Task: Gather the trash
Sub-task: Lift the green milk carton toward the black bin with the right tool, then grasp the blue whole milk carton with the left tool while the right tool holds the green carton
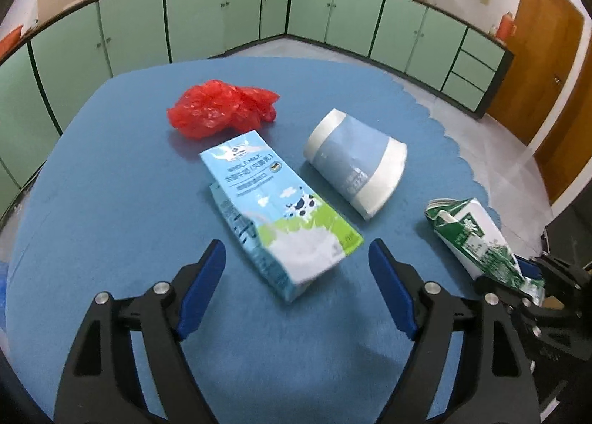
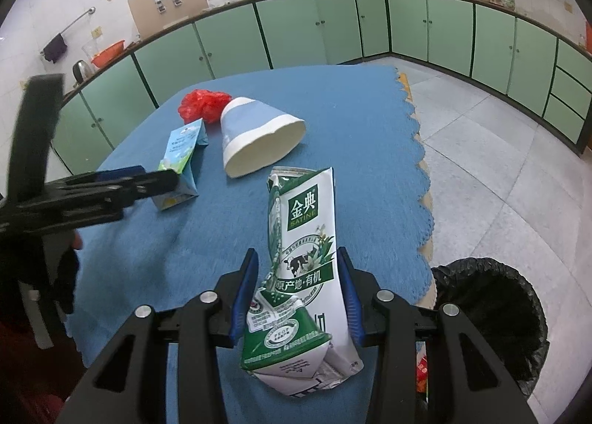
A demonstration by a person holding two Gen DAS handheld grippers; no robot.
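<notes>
Right gripper (image 2: 298, 289) is clamped on the green-and-white Satine milk carton (image 2: 307, 268), blue pads pressed against both its sides. The carton is crumpled, its torn top pointing away from the camera, and it is held above the near right part of the blue tablecloth (image 2: 362, 120). In the left wrist view the same carton (image 1: 477, 235) shows at the right edge with the right gripper (image 1: 532, 276) around its lower end.

Left gripper (image 1: 296, 268) is spread wide and grips nothing. Its fingers straddle the near end of the blue whole milk carton (image 1: 277, 209), with a gap on each side; whether it touches is unclear. That carton lies on its side on the cloth, near the centre of the table. In the right wrist view the left gripper (image 2: 148, 179) sits at that carton (image 2: 179, 164).

Light blue and white paper cup (image 1: 355, 161) lies on its side just right of the blue carton, its open mouth squashed. Crumpled red plastic bag (image 1: 222, 111) sits behind both, farther back on the cloth.

Trash bin with a black liner (image 2: 488, 316) stands on the floor just off the table's right edge, near the right gripper.
</notes>
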